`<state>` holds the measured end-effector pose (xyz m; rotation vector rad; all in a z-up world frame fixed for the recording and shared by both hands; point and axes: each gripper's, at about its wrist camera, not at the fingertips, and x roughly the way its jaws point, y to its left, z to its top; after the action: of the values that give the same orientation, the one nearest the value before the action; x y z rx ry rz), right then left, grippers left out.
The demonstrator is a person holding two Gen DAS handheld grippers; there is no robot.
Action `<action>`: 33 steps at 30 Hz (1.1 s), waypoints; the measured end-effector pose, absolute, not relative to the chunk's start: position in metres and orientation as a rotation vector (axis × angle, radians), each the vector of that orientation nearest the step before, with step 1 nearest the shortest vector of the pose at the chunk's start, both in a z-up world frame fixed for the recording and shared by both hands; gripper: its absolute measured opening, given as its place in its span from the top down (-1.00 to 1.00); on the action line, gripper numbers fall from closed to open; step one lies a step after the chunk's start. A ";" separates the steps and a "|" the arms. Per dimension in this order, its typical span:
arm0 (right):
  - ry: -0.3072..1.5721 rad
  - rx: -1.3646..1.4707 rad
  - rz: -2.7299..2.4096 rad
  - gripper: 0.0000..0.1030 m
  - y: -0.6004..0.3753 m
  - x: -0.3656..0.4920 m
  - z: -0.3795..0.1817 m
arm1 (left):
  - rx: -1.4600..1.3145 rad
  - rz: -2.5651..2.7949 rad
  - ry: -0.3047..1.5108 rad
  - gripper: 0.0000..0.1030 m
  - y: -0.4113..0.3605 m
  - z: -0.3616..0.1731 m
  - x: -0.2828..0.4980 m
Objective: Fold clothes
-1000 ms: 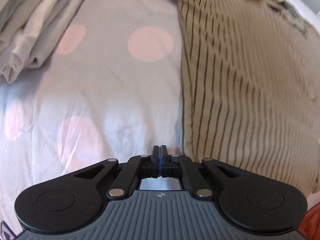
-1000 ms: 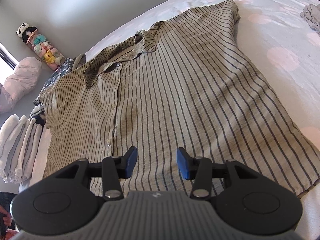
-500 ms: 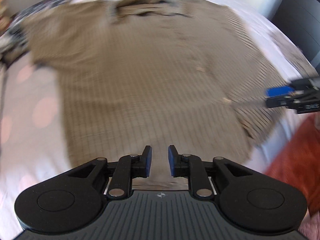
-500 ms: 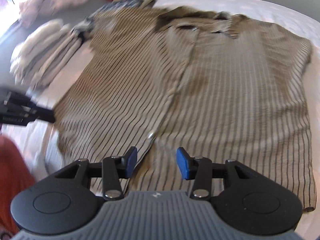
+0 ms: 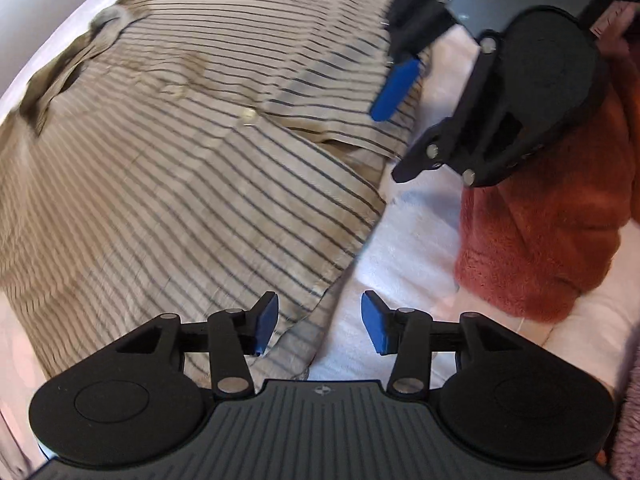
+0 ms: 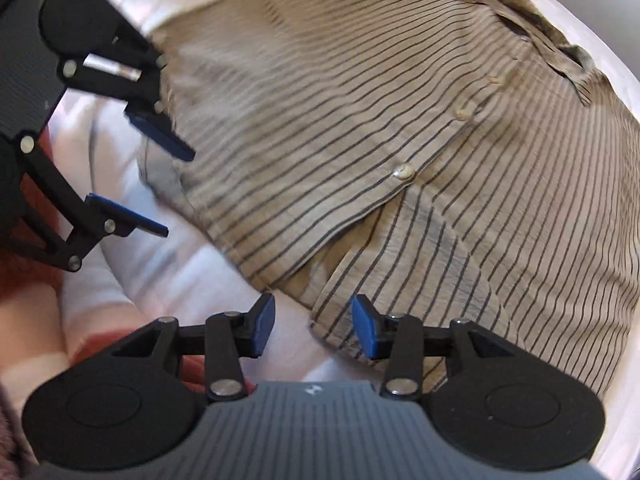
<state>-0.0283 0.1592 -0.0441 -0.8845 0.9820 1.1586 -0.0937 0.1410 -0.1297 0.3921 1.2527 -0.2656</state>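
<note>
Partly blurred striped shirt (image 5: 168,184), collar (image 6: 516,12) cut off

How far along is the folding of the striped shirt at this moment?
Done: the striped shirt lies spread front-up and buttoned on the bed, with no fold in it yet. In hand: nothing is gripped; the left gripper and right gripper are both open, poised at the shirt's bottom hem. Left: gripping the hem and every fold.
</note>
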 end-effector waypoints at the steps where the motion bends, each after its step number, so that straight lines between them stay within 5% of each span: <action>1: 0.983 -0.917 1.159 0.09 0.162 -0.030 -0.048 | 0.410 -0.272 1.260 0.15 0.140 -0.133 -0.092; 5: 1.007 -1.008 1.152 0.31 0.169 -0.033 -0.061 | 0.415 -0.255 1.324 0.17 0.143 -0.153 -0.079; 7: 1.008 -0.998 1.148 0.77 0.168 -0.030 -0.060 | 0.366 -0.250 1.345 0.29 0.151 -0.158 -0.073; 9: 1.007 -0.960 1.140 0.87 0.164 -0.025 -0.055 | 0.302 -0.238 1.326 0.65 0.161 -0.154 -0.070; 13: 0.955 -0.850 1.124 0.89 0.154 -0.017 -0.039 | 0.135 -0.219 1.260 0.89 0.188 -0.141 -0.066; 24: 0.803 -0.628 1.039 0.68 0.152 0.009 -0.013 | -0.292 -0.085 1.084 0.90 0.262 -0.135 -0.049; 26: 0.793 -0.644 1.072 0.54 0.153 -0.002 -0.012 | -0.310 -0.066 1.091 0.89 0.263 -0.139 -0.050; 33: 0.790 -0.755 1.203 0.55 0.165 -0.042 -0.018 | -0.286 0.019 1.095 0.90 0.263 -0.139 -0.053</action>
<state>-0.0419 0.1653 -0.0181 -0.7552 0.7901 1.2027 -0.0531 0.2630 -0.1392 -0.2856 1.0946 0.0190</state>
